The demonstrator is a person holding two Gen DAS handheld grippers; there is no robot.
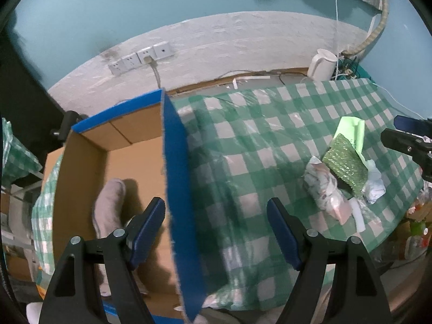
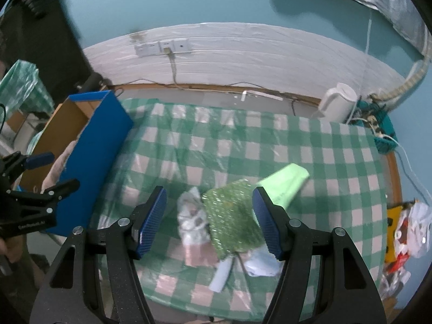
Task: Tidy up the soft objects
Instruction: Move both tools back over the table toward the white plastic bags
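One sock (image 1: pixel 109 205) lies in the box (image 1: pixel 81 167) at the table's left edge, several soft things (image 2: pixel 229 216) wait near its front edge, and both grippers, left (image 1: pixel 216 233) and right (image 2: pixel 209 220), gape empty.

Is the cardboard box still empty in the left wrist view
No, a grey sock already lies on the floor of the cardboard box, just ahead of the open left gripper.

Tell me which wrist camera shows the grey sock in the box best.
The left wrist view: the grey sock lies on the floor of the open cardboard box, just ahead of the open left gripper. The right wrist view shows only a blurred pale edge past the box's blue wall.
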